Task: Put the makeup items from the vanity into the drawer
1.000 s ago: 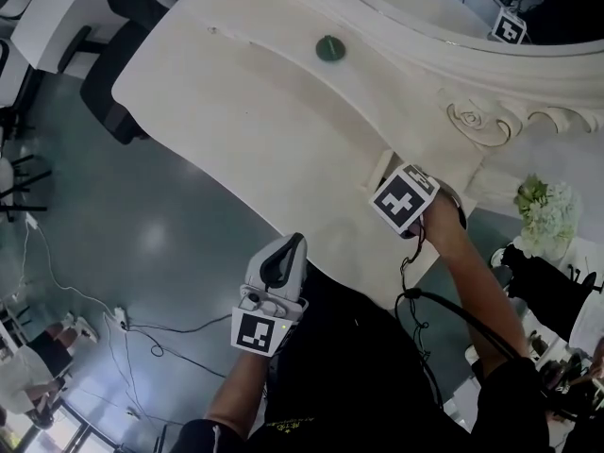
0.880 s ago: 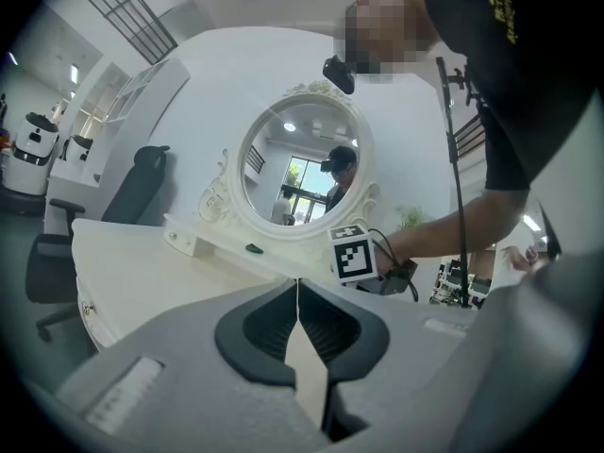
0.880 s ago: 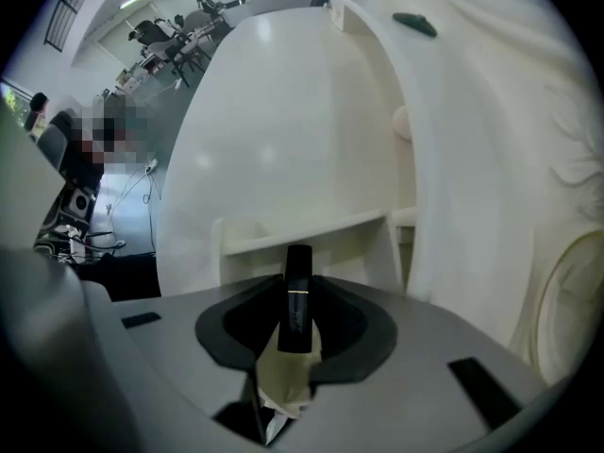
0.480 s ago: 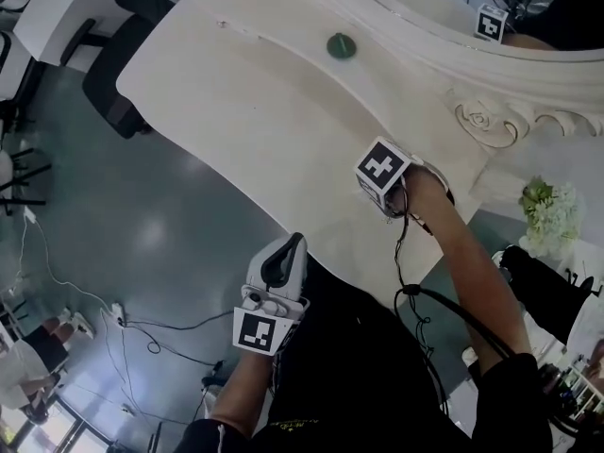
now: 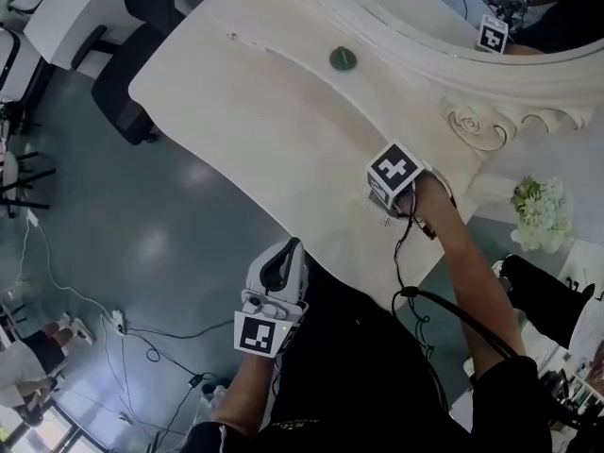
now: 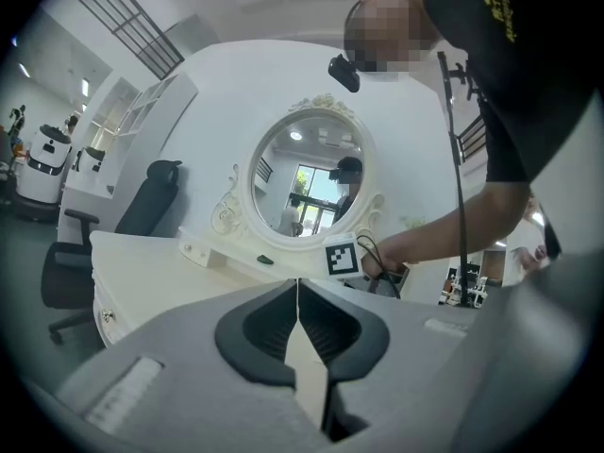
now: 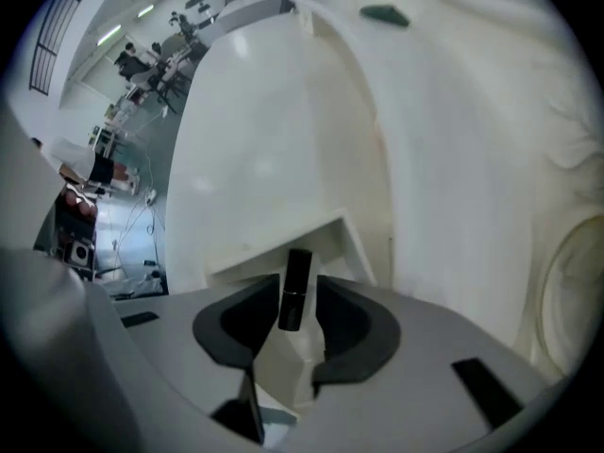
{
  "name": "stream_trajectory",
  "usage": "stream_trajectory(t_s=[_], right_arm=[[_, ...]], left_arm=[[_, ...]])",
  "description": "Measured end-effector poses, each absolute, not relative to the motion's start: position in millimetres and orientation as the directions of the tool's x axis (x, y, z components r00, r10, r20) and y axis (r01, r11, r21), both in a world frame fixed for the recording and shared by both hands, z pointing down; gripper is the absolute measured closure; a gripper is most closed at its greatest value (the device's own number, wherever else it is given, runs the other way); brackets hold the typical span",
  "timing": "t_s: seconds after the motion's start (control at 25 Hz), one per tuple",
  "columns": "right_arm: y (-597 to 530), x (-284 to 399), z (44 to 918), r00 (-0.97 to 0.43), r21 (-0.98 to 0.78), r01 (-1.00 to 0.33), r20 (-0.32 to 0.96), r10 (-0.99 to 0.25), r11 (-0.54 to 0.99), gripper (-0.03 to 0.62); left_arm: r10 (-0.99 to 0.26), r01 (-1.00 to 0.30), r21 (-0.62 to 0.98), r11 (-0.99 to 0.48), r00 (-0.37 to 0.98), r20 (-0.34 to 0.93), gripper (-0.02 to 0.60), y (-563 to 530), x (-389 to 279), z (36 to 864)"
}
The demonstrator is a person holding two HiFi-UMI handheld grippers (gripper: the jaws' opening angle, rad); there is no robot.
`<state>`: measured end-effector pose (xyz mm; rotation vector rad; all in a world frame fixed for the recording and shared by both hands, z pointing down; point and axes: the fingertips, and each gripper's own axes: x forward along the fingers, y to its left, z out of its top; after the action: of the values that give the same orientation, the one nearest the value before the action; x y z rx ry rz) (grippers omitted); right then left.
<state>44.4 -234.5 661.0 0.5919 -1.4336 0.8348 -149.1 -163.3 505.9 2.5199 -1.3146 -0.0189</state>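
The drawer (image 7: 351, 238) at the bench's (image 5: 255, 111) end lies open just beyond the right claw (image 7: 298, 302). Its jaws are opening around a black tube (image 7: 295, 279) that points lengthwise into the drawer. The left claw (image 6: 298, 300) is closed and empty; a green item (image 5: 343, 59) lies by the mirror, nearer the right claw.

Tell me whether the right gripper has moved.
Yes: the right gripper, jaws opening around a black tube, has shifted toward the carved rose.

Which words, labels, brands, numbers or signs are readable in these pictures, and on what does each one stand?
No text can be read.
Yellow print on the person's black shirt: too blurred to read.
Left cube and right cube: square patterns, no letters.
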Motion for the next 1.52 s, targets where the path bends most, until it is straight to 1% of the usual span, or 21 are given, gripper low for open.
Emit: stream_trajectory(t_s=[0.04, 0.16, 0.2, 0.32, 0.36, 0.48, 0.68, 0.84, 0.88, 0.96, 1.08, 1.24, 1.36, 1.52], right_arm=[[-239, 44, 650, -0.092, -0.133, -0.804, 0.991, 0.100, 0.580, 0.482], [-246, 39, 603, -0.239, -0.188, -0.827, 0.971, -0.028, 0.530, 0.494], [-249, 36, 585, -0.290, -0.204, -0.827, 0.953, -0.087, 0.523, 0.513], [-251, 23, 527, -0.441, -0.249, -0.810, 0.855, -0.274, 0.531, 0.559], [-247, 19, 509, -0.476, -0.256, -0.801, 0.820, -0.317, 0.542, 0.571], [-232, 8, 455, -0.553, -0.249, -0.767, 0.724, -0.412, 0.591, 0.576], [-190, -1, 370, -0.645, -0.171, -0.723, 0.514, -0.566, 0.669, 0.580], [-144, 15, 331, -0.683, -0.104, -0.727, 0.216, -0.698, 0.679, 0.580], [-132, 21, 329, -0.677, -0.094, -0.735, 0.148, -0.721, 0.671, 0.580], [-111, 35, 336, -0.649, -0.059, -0.761, 0.057, -0.759, 0.647, 0.580], [-89, 51, 359, -0.601, -0.049, -0.798, -0.014, -0.799, 0.601, 0.580], [-80, 61, 388, -0.558, -0.113, -0.823, -0.027, -0.829, 0.557, 0.580], [-77, 58, 401, -0.567, -0.124, -0.816, -0.020, -0.824, 0.565, 0.580], [-74, 47, 422, -0.592, -0.111, -0.802, 0.017, -0.806, 0.587, 0.580]], left_arm=[[-0.804, -0.800, 0.263, -0.540, 0.582, 0.121, 0.560, -162, -149, 503], [-0.806, -0.792, 0.243, -0.560, 0.589, 0.062, 0.560, -164, -146, 483], [-0.806, -0.791, 0.236, -0.565, 0.590, 0.047, 0.560, -165, -144, 477], [-0.807, -0.793, 0.209, -0.573, 0.590, 0.023, 0.560, -166, -140, 463], [-0.806, -0.792, 0.201, -0.576, 0.591, 0.018, 0.560, -165, -138, 457], [-0.798, -0.785, 0.163, -0.597, 0.603, -0.015, 0.560, -165, -131, 435], [-0.782, -0.775, 0.114, -0.621, 0.623, -0.018, 0.560, -149, -119, 413], [-0.780, -0.776, 0.088, -0.625, 0.624, -0.035, 0.560, -125, -115, 397], [-0.783, -0.779, 0.086, -0.621, 0.621, -0.037, 0.560, -119, -116, 395], [-0.786, -0.782, 0.087, -0.618, 0.615, -0.056, 0.560, -106, -118, 394], [-0.793, -0.789, 0.082, -0.609, 0.604, -0.082, 0.560, -88, -123, 395], [-0.815, -0.814, 0.064, -0.578, 0.570, -0.106, 0.560, -72, -127, 391], [-0.830, -0.831, 0.059, -0.554, 0.544, -0.121, 0.560, -62, -130, 391], [-0.842, -0.841, 0.062, -0.537, 0.530, -0.101, 0.560, -51, -133, 405]])
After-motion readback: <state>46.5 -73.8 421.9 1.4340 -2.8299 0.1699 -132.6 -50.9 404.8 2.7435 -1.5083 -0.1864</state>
